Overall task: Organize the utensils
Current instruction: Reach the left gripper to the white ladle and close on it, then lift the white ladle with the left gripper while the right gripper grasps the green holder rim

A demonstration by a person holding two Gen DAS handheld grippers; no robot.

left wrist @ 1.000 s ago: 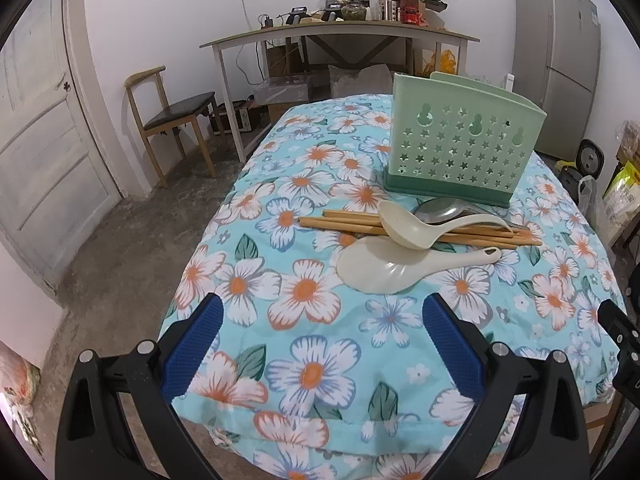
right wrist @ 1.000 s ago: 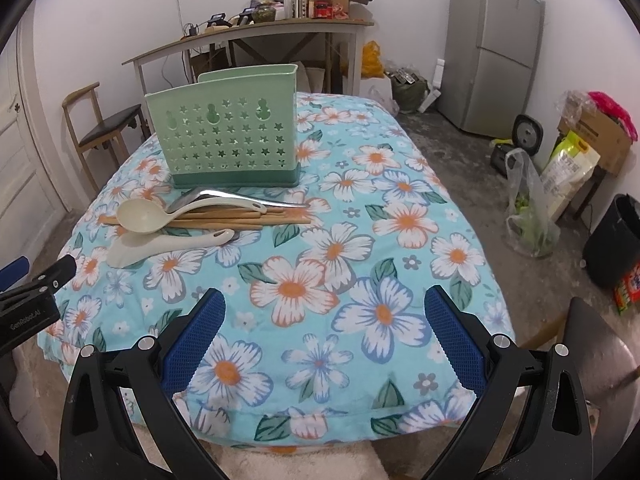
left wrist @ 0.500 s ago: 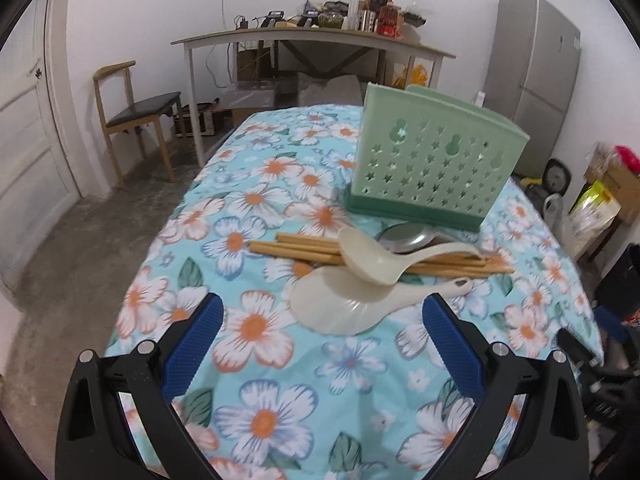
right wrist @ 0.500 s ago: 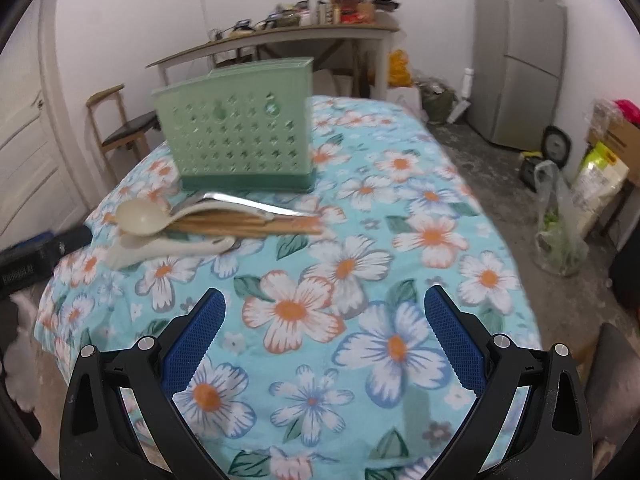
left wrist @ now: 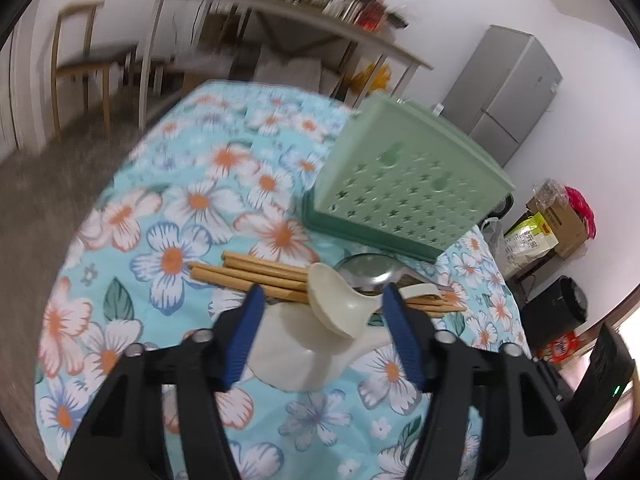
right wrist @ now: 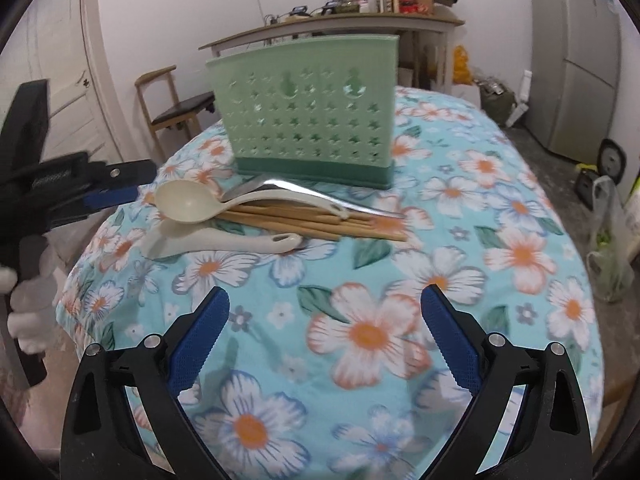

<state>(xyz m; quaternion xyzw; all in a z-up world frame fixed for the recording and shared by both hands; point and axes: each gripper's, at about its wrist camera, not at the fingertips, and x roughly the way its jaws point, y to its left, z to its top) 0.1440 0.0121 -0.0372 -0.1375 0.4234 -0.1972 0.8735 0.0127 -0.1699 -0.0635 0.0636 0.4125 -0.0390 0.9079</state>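
A green perforated utensil holder [right wrist: 308, 120] stands on the floral tablecloth [right wrist: 440, 248]; it also shows in the left wrist view [left wrist: 404, 192]. In front of it lie wooden chopsticks [right wrist: 320, 224], a cream ladle [right wrist: 188, 202], a flat cream rice paddle [right wrist: 224, 242] and a metal spoon [right wrist: 312, 192]. My left gripper [left wrist: 324, 320] is open, its fingers either side of the ladle bowl [left wrist: 332, 308] and the paddle [left wrist: 296, 356]. From the right wrist view the left gripper [right wrist: 108, 196] sits at the pile's left end. My right gripper [right wrist: 324, 336] is open and empty, short of the pile.
A wooden chair [right wrist: 168, 104] and a door [right wrist: 48, 80] are left of the table. A cluttered long table [right wrist: 332, 28] stands behind. A grey fridge [right wrist: 576, 56], bags and boxes [left wrist: 560, 224] are on the right. The cloth drops off at the table edges.
My left gripper has moved forward and down to the utensil pile and now straddles the ladle and paddle. My right gripper has moved closer to the table and stays open.
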